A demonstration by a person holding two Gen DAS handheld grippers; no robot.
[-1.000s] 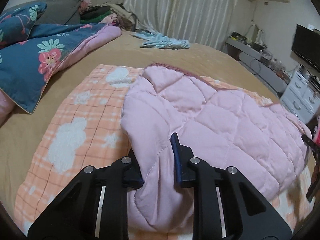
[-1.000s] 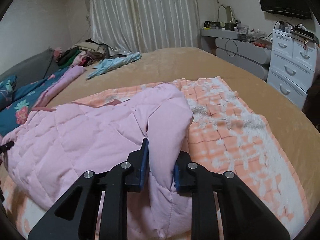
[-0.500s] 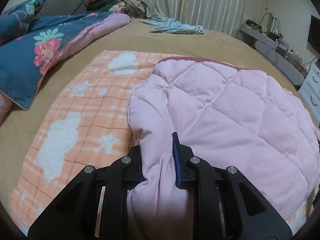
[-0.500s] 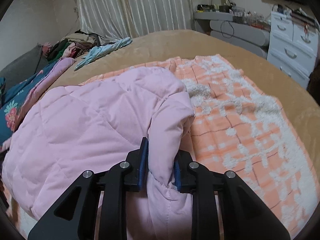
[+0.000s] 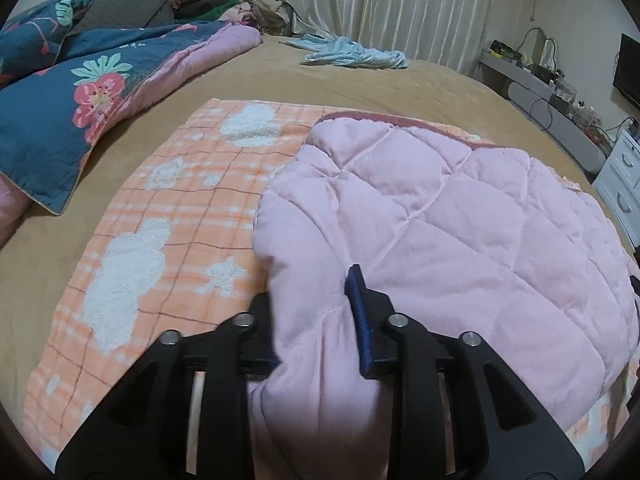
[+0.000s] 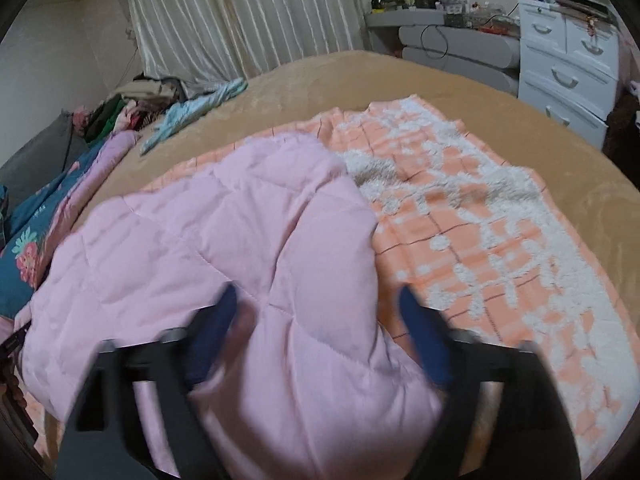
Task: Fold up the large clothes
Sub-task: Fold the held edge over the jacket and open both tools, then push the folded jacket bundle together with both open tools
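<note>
Lying on the orange checked blanket (image 5: pixel 160 216) spread over the tan bed (image 5: pixel 360 80), the pink quilted jacket (image 5: pixel 460 216) is folded over on itself, puffy side up, with a dark pink trim along its far edge. The left gripper (image 5: pixel 316 320) has a bunched fold of the jacket between its blue pads, and the jaws have just been opening a bit, so they stand narrow with the fabric still filling the gap; looks like the pads are still touching it on both sides, the left one half buried. The right gripper (image 6: pixel 316 320) is a different story: its jaws have just been opening wide, blurry in the shot, and the jacket's corner sits loose between them without the pads pressing on it. Off to the side there's a navy floral duvet (image 5: pixel 60 112), a light blue garment (image 5: pixel 352 54) near the striped curtains (image 5: pixel 400 8), and a white drawer unit (image 6: pixel 568 64) by the wall.
</note>
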